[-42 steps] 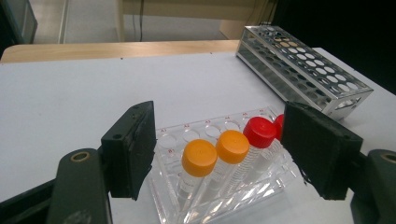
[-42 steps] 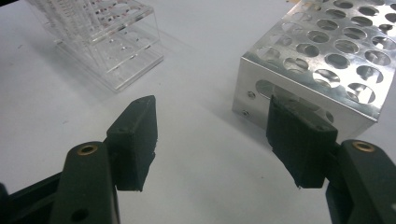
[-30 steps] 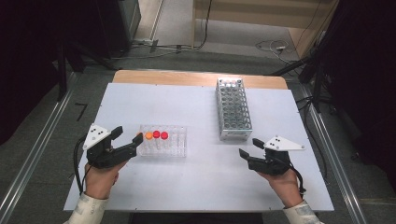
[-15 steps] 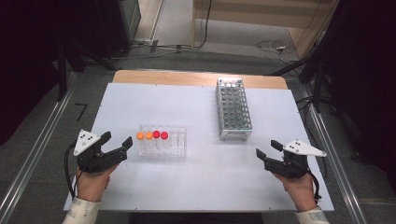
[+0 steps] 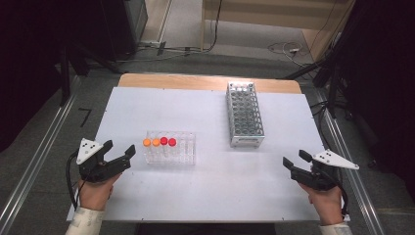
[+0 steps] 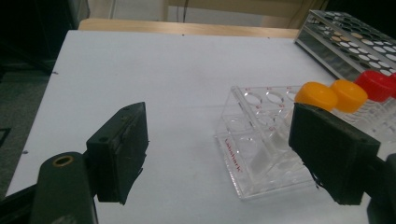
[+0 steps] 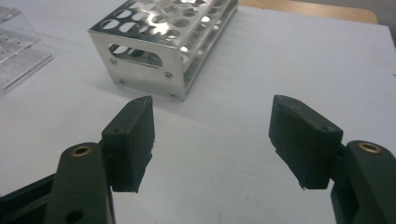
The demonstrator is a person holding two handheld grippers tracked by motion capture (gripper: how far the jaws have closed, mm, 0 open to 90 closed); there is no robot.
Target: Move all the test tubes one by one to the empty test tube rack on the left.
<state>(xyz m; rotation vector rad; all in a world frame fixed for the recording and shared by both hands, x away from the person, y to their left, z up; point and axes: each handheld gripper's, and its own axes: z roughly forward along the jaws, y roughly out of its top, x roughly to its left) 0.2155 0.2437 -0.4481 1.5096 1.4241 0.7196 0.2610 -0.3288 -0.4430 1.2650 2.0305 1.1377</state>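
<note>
Red lettering on the clear tube rack (image 6: 261,154) reads in the left gripper view, the metal rack (image 5: 243,113) runs lengthwise away, and both hand-held grippers, left (image 5: 118,155) and right (image 5: 295,160), gape empty.

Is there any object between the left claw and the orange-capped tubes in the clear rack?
Nothing visible. The left claw is open beside the clear rack, with bare white table between it and the orange-capped tubes at the rack's near end.

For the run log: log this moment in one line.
left gripper: open, empty | right gripper: open, empty | capped tubes: four, clear rack
</note>
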